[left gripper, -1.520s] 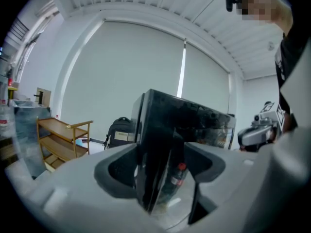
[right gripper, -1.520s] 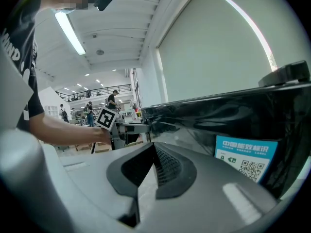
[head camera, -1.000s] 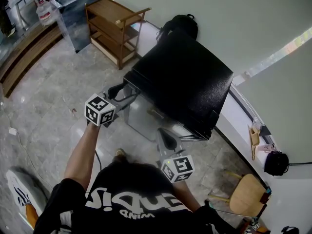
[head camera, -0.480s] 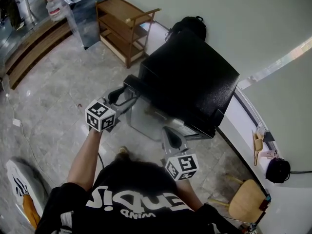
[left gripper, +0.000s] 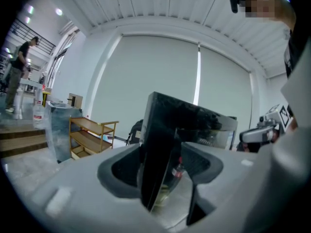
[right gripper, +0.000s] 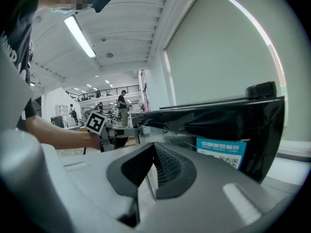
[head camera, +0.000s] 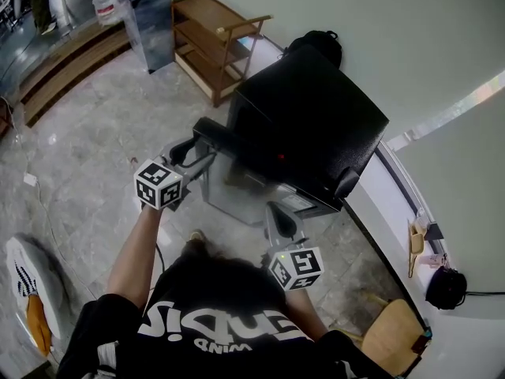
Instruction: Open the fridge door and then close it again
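A small black fridge stands by the wall, its glass door swung partly out toward me. My left gripper is at the door's free edge. In the left gripper view the dark door edge stands upright between the jaws of the left gripper, with both pads against it and bottles showing through the glass. My right gripper hovers in front of the fridge's right front corner, touching nothing. In the right gripper view this gripper has its pads together and empty, with the fridge top just beyond.
A wooden shelf unit and a black backpack stand behind and left of the fridge. A clear cabinet and steps lie at the far left. A wooden chair is at the lower right. People stand in the distance.
The fridge door has swung further out from the cabinet, and my left gripper has travelled with its edge. The right gripper has shifted a little in front of the fridge.
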Available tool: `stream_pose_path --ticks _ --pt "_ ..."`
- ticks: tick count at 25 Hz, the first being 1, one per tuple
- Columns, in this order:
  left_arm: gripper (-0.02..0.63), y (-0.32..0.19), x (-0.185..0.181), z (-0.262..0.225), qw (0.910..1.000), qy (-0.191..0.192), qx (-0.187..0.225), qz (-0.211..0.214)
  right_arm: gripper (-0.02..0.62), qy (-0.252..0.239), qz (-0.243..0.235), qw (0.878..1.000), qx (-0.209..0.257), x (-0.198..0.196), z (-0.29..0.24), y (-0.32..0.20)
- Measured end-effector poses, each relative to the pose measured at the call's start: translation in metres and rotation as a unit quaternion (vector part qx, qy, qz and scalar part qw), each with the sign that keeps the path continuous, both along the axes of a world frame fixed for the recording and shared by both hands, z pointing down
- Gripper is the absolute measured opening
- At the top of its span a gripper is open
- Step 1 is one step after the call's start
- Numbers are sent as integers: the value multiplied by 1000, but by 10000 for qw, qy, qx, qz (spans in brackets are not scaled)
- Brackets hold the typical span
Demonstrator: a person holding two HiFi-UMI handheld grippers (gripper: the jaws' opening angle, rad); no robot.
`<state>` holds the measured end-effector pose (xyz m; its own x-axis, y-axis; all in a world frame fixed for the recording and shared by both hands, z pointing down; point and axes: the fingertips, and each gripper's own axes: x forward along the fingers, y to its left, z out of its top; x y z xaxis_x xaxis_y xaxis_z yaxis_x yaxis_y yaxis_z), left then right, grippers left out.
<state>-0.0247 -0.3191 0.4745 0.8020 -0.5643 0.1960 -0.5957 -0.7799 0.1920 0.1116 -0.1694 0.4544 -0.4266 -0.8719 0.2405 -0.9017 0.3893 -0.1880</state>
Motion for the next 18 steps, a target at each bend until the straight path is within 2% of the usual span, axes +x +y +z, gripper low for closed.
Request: stream_pose_path --ticks 5,11,18 --pt "253 31 -9 -2 9995 -16 7 -319 -3 -52 -216 9997 -27 14 0 25" --pt "234 67 -41 0 9976 125 -31 -676 -3 -75 -412 9991 -55 -11 2 46" --pt "197 116 -64 -5 9966 204 -163 -782 -3 -93 -242 9997 19 -27 -8 74"
